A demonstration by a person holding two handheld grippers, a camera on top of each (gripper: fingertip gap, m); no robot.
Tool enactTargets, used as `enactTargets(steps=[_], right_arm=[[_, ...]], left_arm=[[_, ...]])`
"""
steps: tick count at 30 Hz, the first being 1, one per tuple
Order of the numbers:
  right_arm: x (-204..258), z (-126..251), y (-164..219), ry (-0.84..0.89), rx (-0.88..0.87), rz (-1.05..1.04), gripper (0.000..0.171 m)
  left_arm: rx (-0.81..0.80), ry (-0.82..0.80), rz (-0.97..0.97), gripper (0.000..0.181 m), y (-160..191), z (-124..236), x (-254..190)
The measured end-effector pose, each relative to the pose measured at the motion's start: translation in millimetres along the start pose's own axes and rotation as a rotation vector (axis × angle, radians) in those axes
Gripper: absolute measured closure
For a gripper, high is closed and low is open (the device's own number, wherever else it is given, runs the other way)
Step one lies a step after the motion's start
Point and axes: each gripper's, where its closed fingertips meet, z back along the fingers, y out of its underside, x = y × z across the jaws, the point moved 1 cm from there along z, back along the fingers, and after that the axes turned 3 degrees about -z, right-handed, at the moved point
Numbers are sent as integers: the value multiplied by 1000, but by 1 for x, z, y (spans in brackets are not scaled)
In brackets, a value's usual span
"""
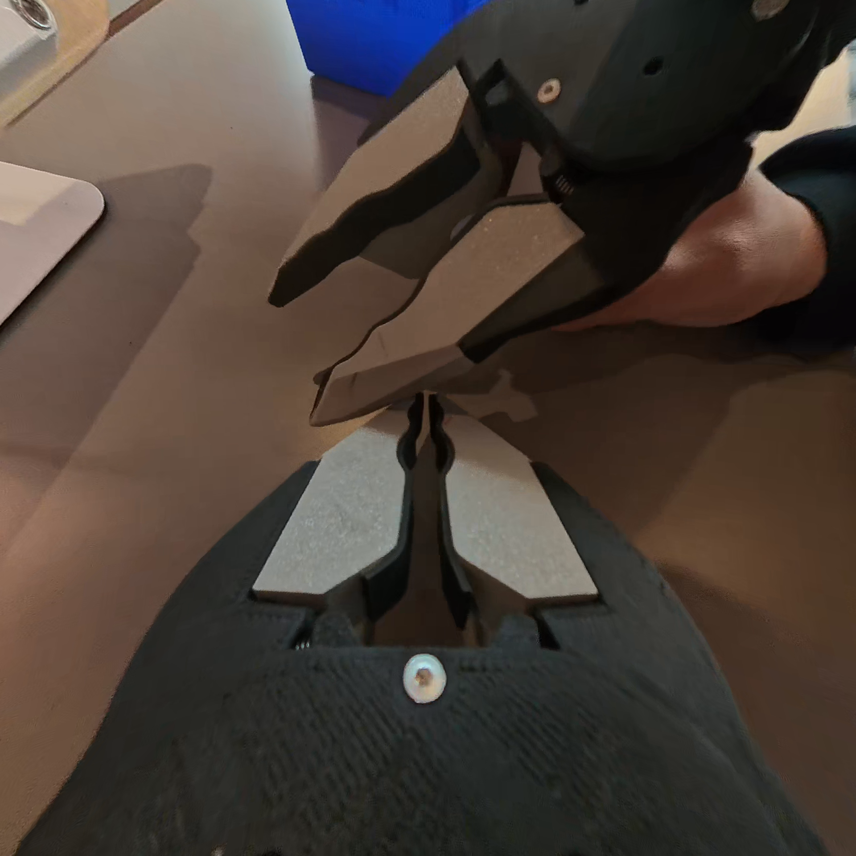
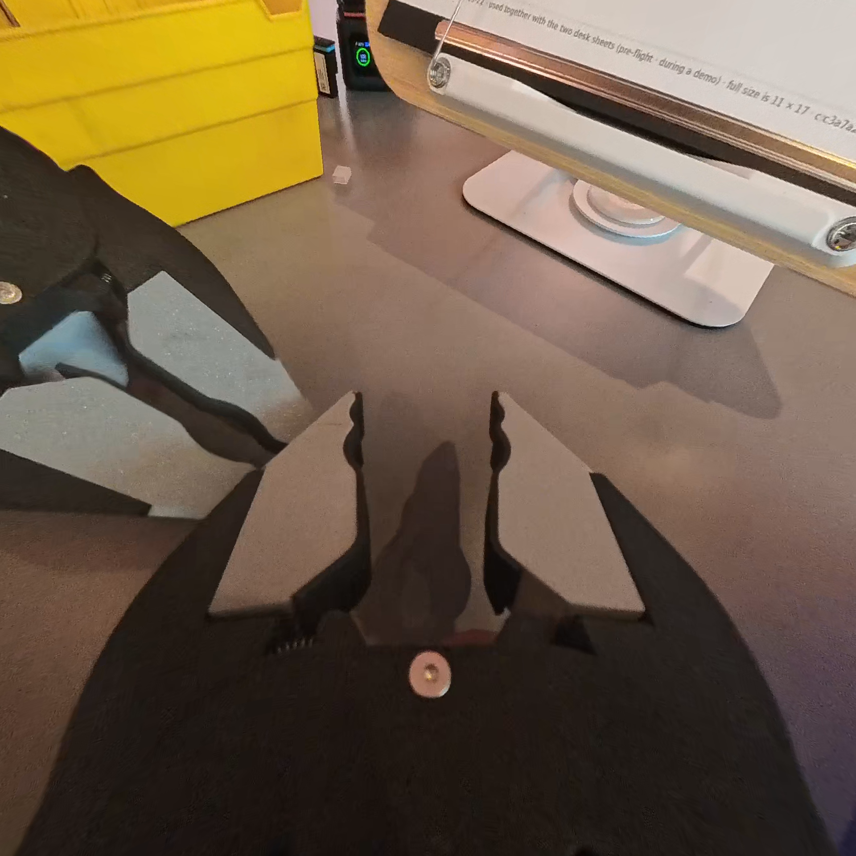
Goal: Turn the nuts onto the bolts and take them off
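Nuts and bolts show in neither view; whatever the left tongs pinch, nearly closed over the counter, is hidden. Judged small, hard and slick, a nut wants gripping across its flats. Only the right view shows the right tongs open, empty, plus a yellow box.

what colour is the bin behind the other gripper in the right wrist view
Bright yellow bin, clearest in the right wrist view.
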Motion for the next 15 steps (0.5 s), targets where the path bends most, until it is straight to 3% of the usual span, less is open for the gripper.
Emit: enactTargets(steps=[10, 15], right_arm=[[19, 17, -7, -277, -80, -262, 118], [22, 13, -6, -292, -59, -230, 118]], left_arm=[[-123, 136, 272, 155, -5, 17, 12], [-64, 129, 207, 153, -1, 10, 5]])
